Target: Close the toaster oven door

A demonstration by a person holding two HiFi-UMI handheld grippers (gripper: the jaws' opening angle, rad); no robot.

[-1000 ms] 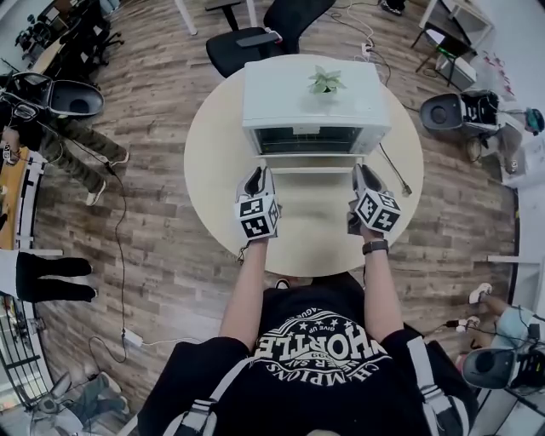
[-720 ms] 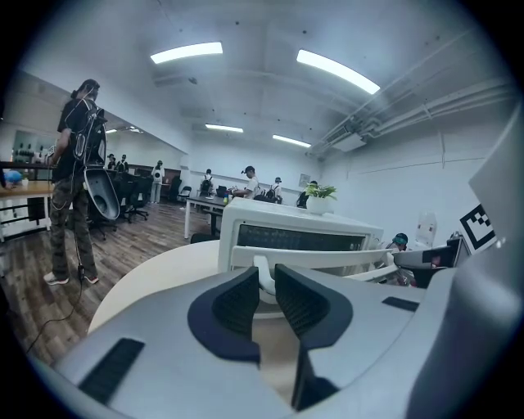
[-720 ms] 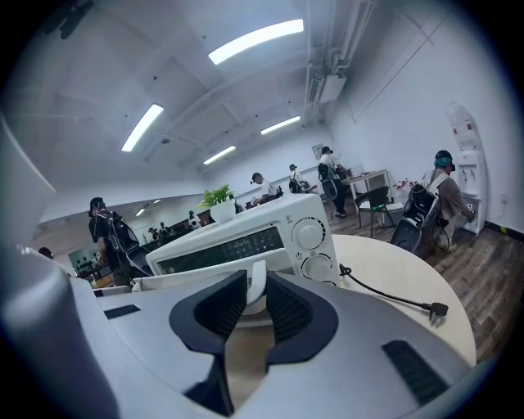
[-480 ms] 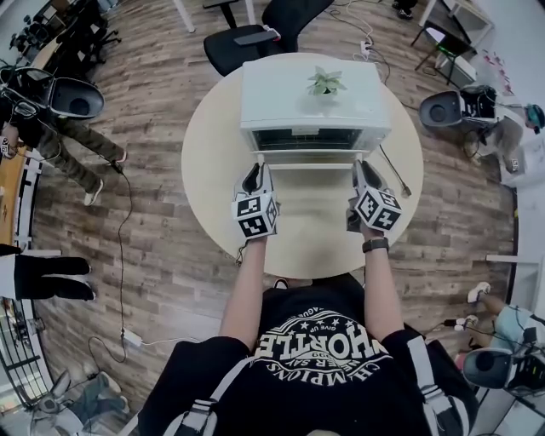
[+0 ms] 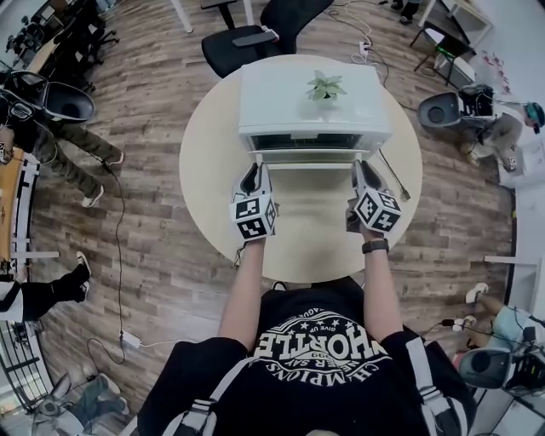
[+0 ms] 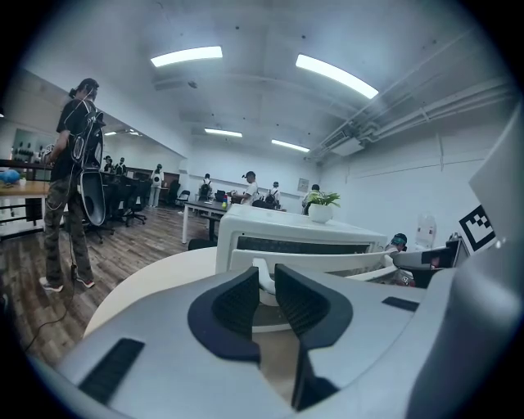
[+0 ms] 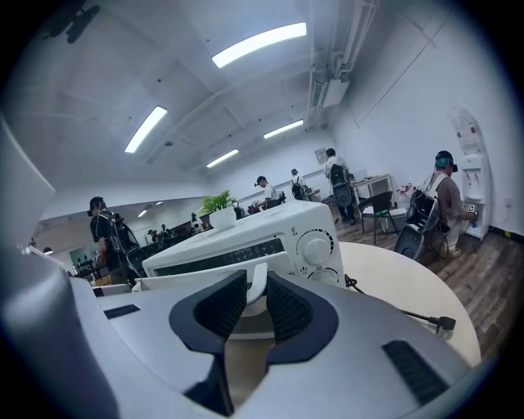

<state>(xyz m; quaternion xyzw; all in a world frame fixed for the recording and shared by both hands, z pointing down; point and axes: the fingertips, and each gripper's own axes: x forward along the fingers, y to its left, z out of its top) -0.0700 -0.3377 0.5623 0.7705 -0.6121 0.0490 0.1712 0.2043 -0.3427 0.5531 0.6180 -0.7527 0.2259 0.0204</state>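
A white toaster oven (image 5: 313, 102) stands at the far side of a round table (image 5: 213, 179), with a small potted plant (image 5: 326, 86) on top. Its door (image 5: 311, 156) hangs partly open, tilted up toward the oven front. My left gripper (image 5: 255, 173) is shut on the left end of the door handle (image 6: 264, 278), and the white handle end sits between the dark pads (image 6: 237, 303). My right gripper (image 5: 361, 170) is shut on the handle's right end (image 7: 255, 282). The oven's knobs (image 7: 315, 245) show just past the right gripper's jaws.
A black power cord (image 5: 393, 170) runs off the oven's right side across the table. A black office chair (image 5: 272, 25) stands behind the table. A person (image 6: 74, 180) stands on the wood floor to the left, and others are further back in the room.
Both grippers have moved a little toward the oven and up with the handle, and the door has swung up closer to the oven front.
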